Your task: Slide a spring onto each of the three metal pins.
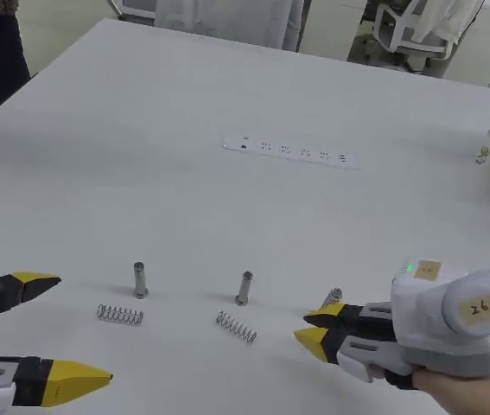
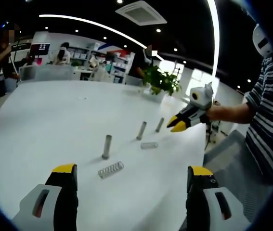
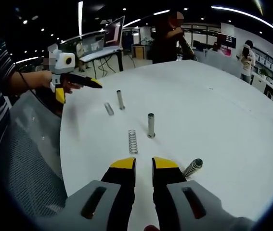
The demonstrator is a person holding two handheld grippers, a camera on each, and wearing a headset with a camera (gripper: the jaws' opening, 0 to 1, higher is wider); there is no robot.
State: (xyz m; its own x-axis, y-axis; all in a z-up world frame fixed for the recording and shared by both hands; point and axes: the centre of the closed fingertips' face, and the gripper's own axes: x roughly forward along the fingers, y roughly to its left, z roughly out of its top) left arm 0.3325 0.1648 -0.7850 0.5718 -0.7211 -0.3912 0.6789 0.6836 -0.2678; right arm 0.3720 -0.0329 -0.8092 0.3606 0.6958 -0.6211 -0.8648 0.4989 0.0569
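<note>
White table, power strip lying flat toward its far side. Two metal pins stand upright and bare near the front edge: left pin and middle pin, well apart from each other. A loose spring lies flat just in front of the left pin, not touching it; a second spring lies at a slant just in front of the middle pin. Third pin is tilted rather than upright; in the right gripper view it shows coils wound along its shaft and lies just right of that gripper's jaws. Right gripper sits low over the table beside this third pin, held by a hand at the lower right; its yellow-tipped jaws are drawn almost together with a slim gap, nothing between them (own view:). Left gripper at the lower left, jaws spread wide and empty, pointing toward the left pin and its spring (own view:). Neither gripper touches a loose spring. Potted plant at the table's far end in the left gripper view.
</note>
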